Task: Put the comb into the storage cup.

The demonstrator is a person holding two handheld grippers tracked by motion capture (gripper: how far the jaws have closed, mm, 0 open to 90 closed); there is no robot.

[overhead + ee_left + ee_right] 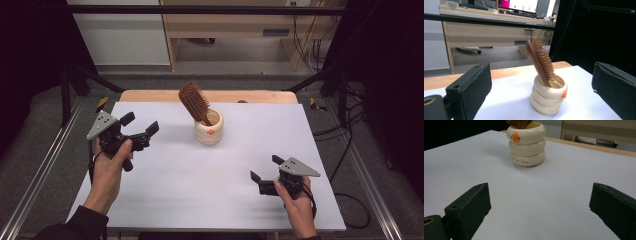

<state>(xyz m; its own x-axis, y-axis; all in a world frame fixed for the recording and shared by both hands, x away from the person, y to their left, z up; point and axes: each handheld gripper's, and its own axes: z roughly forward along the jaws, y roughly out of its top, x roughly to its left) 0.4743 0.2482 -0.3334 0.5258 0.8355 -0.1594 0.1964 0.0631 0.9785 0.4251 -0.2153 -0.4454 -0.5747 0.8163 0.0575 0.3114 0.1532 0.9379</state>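
While both jaws gape empty, the left gripper hovers near the table's left edge and the right gripper by the near right corner. Nothing stands between them and the ribbed cream cup toward the far edge, holding a tilted brown wooden hairbrush.

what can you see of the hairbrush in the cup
The hairbrush looks like reddish-brown wood, with an oval head and rows of pale wooden pins. It stands handle-down in the cream ringed cup, leaning on the rim with the head tilted up and away. Only the cup touches it; both claws are apart from it.
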